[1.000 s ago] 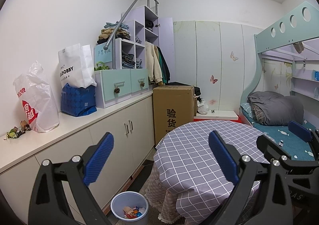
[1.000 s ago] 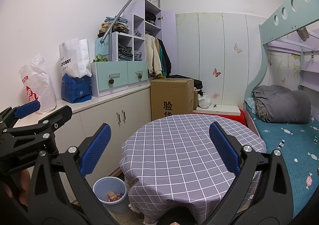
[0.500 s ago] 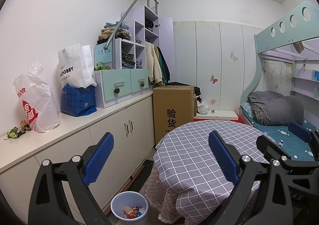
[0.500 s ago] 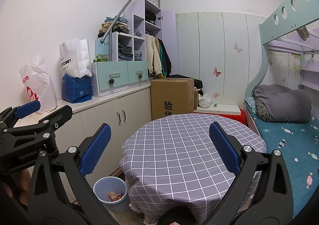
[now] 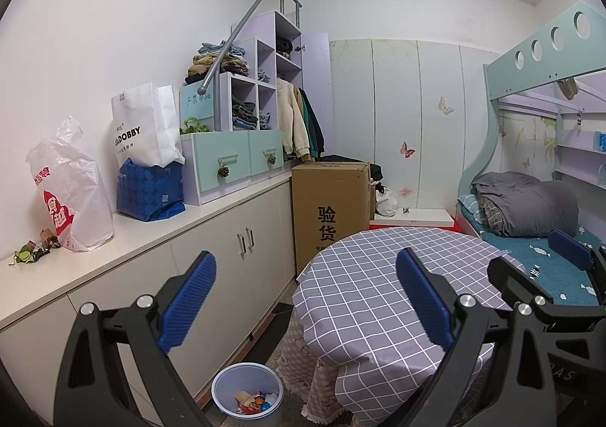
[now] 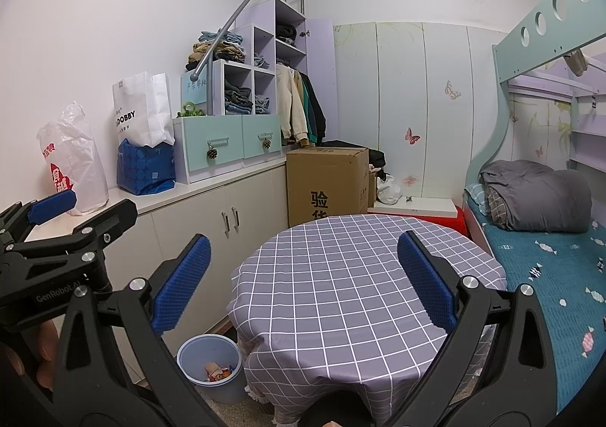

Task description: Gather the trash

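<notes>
A pale blue trash bin stands on the floor between the cabinet and the round table, with crumpled wrappers inside; it also shows in the right wrist view. Small scraps of trash lie on the countertop at far left, beside a white plastic bag. My left gripper is open and empty, held above the table's left edge. My right gripper is open and empty over the table. The left gripper also shows at the left of the right wrist view.
A round table with a grey checked cloth stands ahead. A white cabinet counter runs along the left wall with bags and drawer units. A cardboard box stands behind the table. A bunk bed is at right.
</notes>
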Demonstrator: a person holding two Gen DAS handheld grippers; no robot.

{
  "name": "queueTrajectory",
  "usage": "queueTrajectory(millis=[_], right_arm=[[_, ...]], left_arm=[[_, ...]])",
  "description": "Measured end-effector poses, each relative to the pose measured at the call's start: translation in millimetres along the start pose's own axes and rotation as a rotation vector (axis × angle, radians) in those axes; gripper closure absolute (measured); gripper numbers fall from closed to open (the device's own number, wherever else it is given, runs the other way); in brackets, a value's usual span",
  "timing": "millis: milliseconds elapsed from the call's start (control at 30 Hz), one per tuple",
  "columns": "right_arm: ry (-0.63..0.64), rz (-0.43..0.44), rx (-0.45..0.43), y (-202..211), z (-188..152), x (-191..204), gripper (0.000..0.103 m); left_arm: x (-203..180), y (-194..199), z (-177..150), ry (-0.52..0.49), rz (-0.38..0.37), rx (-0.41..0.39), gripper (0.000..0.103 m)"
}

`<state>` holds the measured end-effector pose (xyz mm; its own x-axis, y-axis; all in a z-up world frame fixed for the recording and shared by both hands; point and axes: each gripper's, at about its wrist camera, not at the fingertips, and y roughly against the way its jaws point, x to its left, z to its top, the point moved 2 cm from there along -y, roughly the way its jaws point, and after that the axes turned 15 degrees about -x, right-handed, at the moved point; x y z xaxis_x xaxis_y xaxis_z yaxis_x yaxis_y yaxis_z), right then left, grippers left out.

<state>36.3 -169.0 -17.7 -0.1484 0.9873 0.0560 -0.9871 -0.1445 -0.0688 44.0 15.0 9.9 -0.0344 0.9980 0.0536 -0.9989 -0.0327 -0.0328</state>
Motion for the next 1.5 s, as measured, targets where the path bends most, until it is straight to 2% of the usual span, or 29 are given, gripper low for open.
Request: queueTrajectory(millis=[1500], right_arm=[[0.0, 0.0, 0.006, -0.5, -2.1, -0.7, 0.006]], left_arm=[[8.7, 0.9, -2.5, -0.01, 0.003, 0.003, 0.009]])
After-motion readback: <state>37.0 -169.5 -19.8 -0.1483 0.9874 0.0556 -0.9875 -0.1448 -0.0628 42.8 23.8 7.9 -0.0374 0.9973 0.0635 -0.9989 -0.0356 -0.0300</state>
